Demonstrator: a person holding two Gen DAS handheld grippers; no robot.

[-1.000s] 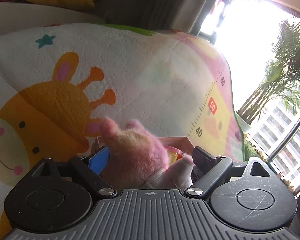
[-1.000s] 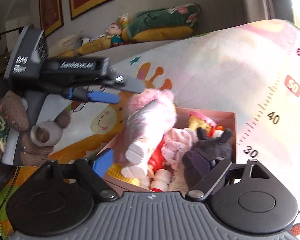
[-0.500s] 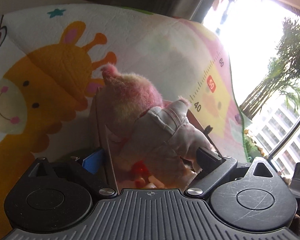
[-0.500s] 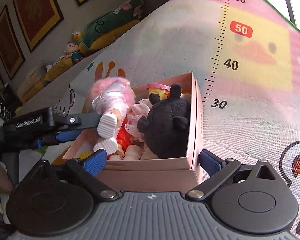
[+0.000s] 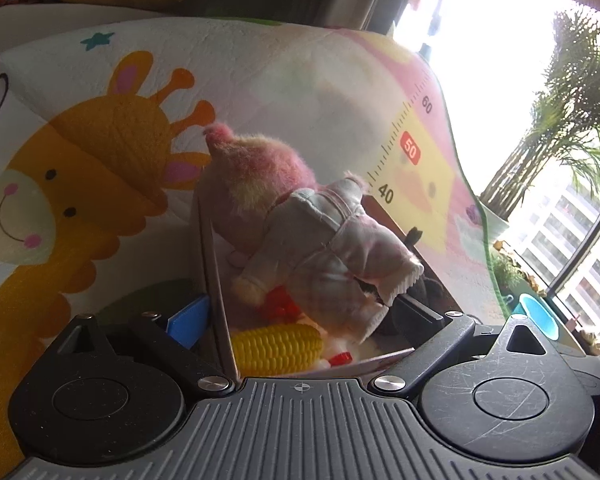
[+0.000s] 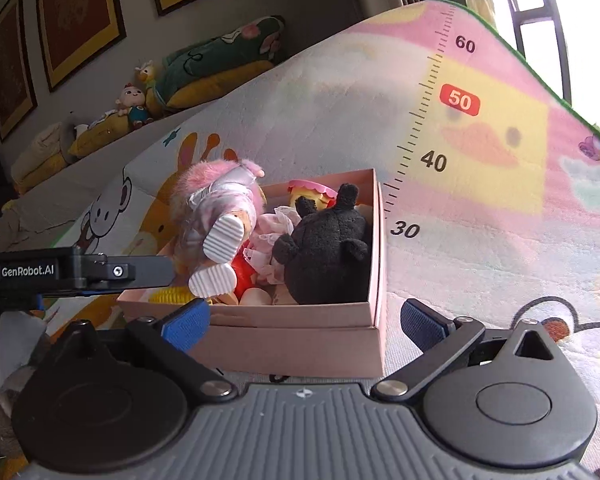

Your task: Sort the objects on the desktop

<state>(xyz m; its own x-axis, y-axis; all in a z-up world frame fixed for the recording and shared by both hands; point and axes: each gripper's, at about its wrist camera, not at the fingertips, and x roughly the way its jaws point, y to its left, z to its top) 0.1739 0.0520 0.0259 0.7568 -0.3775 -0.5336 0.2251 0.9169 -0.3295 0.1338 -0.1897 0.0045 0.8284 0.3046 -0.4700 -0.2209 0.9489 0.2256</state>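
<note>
- Right tongs (image 6: 304, 324) angled down, jaws opening, straddling pink box's (image 6: 300, 344) near corner, grasping nothing.
- Left tongs (image 5: 300, 316) released wide, astride box wall.
- Pink doll (image 6: 216, 220) and black plush (image 6: 328, 252) inside box on mat (image 6: 480, 208).

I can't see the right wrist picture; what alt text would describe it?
A pink box on a cartoon play mat holds a black plush and a pink-haired doll. The right gripper, jaws opening, straddles the box's near corner.
</note>
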